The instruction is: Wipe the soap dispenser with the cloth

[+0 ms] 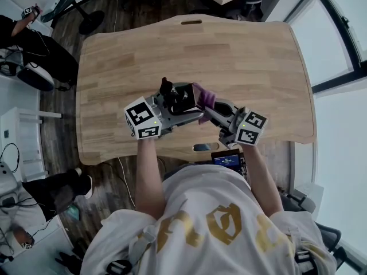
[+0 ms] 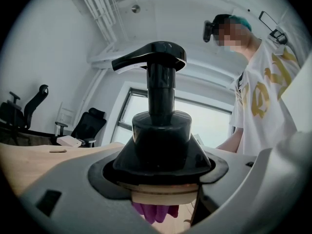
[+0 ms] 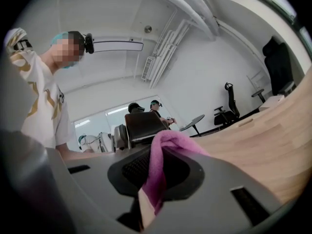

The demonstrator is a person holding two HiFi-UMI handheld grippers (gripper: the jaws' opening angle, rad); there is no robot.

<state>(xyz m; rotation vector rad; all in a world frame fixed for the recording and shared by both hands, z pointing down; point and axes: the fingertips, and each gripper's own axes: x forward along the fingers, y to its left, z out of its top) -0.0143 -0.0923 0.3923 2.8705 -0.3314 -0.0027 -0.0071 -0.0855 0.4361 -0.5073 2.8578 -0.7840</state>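
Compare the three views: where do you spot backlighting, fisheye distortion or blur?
Left gripper view: the dispenser is a dark silhouette against the bright window; black vignette in the corners. Right gripper view: fisheye bows the ceiling light; the near cloth looks soft. Head view: even light, sharp table.

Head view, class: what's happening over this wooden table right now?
A person at a wooden table holds a gripper in each hand. The left gripper has its jaws shut on a black soap dispenser, held over the table. The right gripper has its jaws shut on a purple cloth, which sits close against the dispenser's lower part. Contact looks likely but isn't certain. Wiping seems under way or about to begin.
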